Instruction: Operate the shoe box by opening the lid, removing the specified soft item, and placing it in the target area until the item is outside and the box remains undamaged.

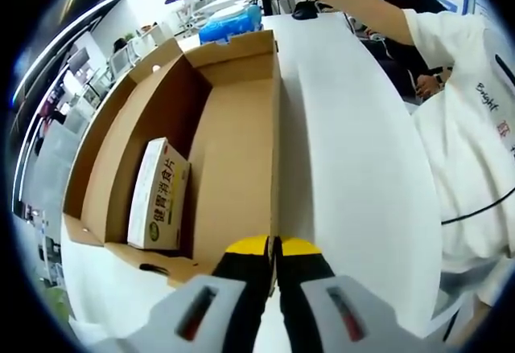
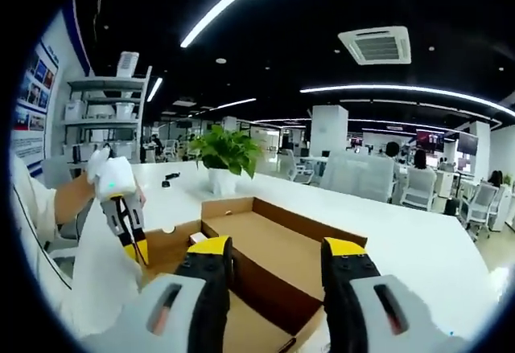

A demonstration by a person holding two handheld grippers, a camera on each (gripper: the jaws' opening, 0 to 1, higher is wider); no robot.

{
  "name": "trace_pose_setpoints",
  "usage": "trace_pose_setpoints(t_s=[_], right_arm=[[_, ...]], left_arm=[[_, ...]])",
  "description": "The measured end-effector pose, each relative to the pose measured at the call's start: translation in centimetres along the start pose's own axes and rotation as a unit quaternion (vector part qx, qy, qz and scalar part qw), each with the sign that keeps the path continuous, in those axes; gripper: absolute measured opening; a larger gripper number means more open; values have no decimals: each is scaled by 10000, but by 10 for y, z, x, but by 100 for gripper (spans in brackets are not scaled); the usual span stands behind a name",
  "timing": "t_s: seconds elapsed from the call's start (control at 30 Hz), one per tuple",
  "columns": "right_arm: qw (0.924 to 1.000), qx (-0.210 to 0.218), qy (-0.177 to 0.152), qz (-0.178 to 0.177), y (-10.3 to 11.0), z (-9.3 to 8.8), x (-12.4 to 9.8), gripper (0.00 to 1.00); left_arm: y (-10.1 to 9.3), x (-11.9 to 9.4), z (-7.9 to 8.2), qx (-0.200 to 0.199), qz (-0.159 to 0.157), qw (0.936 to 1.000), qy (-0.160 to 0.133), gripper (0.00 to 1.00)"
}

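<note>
The brown cardboard shoe box (image 1: 233,144) lies open on the white table (image 1: 354,152). A small white and yellow packet (image 1: 158,196) with green print lies against the box's left inner wall. My left gripper (image 1: 273,248) is shut on the near end of the box's right wall, which runs between the yellow tips. In the right gripper view the box (image 2: 273,244) is below my right gripper (image 2: 278,256), whose jaws stand wide open with nothing between them; the packet (image 2: 197,237) peeks out at the box's left end. The left gripper (image 2: 131,236) shows there, pinching the box's edge.
A blue pack (image 1: 229,25) lies beyond the box's far end. A potted plant (image 2: 225,156) stands on the table behind the box. A person's white sleeve (image 1: 467,112) is along the table's right side. Office desks and seated people fill the background.
</note>
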State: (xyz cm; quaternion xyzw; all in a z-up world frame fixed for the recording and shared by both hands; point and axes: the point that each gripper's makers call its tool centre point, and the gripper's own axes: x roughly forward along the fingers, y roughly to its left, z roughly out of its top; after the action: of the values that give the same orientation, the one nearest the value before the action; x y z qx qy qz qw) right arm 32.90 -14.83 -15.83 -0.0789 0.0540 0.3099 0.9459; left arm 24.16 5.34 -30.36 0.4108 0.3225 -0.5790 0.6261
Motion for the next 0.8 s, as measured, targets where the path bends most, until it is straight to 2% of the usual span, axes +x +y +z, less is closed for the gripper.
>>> trace_pose_setpoints(t_s=[0.03,0.1,0.13,0.2,0.27,0.3,0.4,0.63,0.8], right_arm=[[10000,-8,-47,43,1,2,0,32],[9999,59,-89,73,3,5,-1,42],[9999,103,-97,83,4,6,-1,43],[9999,82,-64,82,6,6,-1,38],[9999,-155,37,2,4,2,2,30],[9998,-168,51,-57,3,0,5,29],[9998,-101,80,153,17,-6,13,29],[9985,-351,289,308,27,-12,21,29],[9987,-301,269,311,31,-16,22,28]], left_arm=[[0,0,0,1,-2,10000,-1,2],[0,0,0,-1,-3,10000,-2,2],[0,0,1,-3,-2,10000,-2,2],[0,0,1,4,2,10000,-9,2],[0,0,1,2,5,10000,-11,2],[0,0,1,-4,8,10000,-12,2],[0,1,2,5,37,10000,-5,2],[0,0,2,14,34,10000,-35,2],[-1,1,2,11,-25,10000,-8,2]])
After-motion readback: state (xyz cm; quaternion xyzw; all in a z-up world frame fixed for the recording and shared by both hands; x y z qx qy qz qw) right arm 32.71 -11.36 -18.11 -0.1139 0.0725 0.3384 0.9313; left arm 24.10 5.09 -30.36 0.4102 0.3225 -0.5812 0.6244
